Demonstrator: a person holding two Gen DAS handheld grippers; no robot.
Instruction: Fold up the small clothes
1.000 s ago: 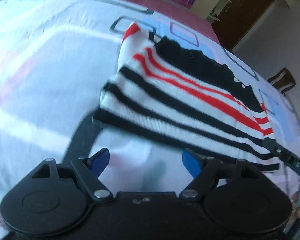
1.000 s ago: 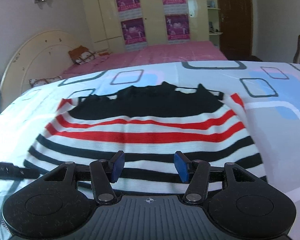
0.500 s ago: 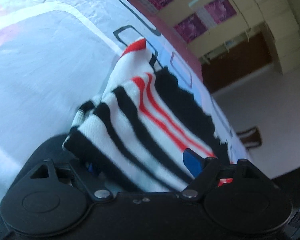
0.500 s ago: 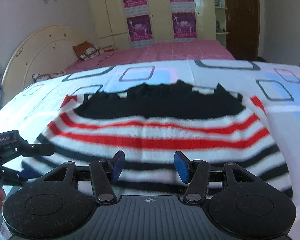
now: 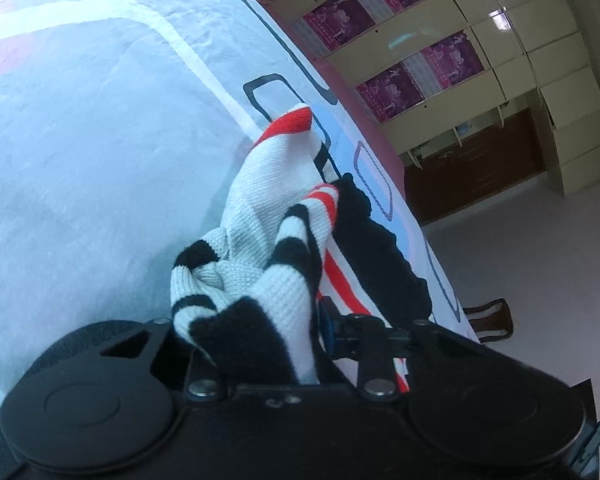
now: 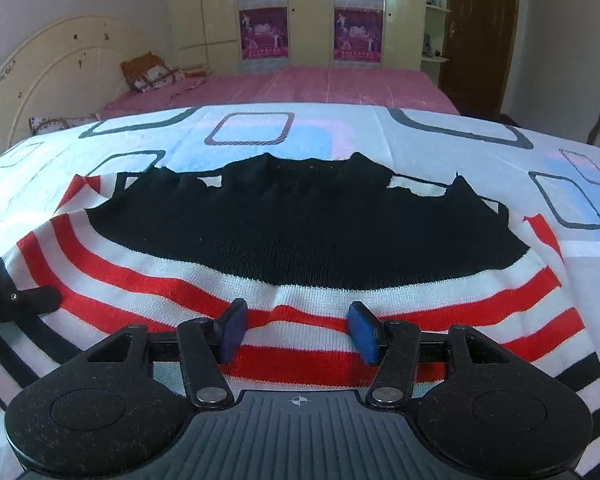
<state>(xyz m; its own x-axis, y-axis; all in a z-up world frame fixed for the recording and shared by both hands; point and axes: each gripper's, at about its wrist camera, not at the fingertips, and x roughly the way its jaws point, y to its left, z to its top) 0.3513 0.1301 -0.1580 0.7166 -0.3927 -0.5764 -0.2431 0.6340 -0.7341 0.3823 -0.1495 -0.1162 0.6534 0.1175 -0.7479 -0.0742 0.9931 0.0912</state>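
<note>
Your left gripper (image 5: 260,332) has a bunched corner of the striped knit garment (image 5: 284,240) between its jaws, which are closing on it; the fabric rises crumpled and folded just ahead of them. Your right gripper (image 6: 296,334) hovers close over the garment's (image 6: 300,240) red and white stripes with its jaws apart, nothing clasped between them. The garment lies spread on the bed sheet (image 6: 460,136), white with blue and pink squares, its black band on the far side. At the left edge of the right view the other gripper's dark finger rests on the stripes. Beyond lie a pink bed (image 6: 320,88), a cream headboard (image 6: 52,68) and a wardrobe with posters (image 6: 264,32).
</note>
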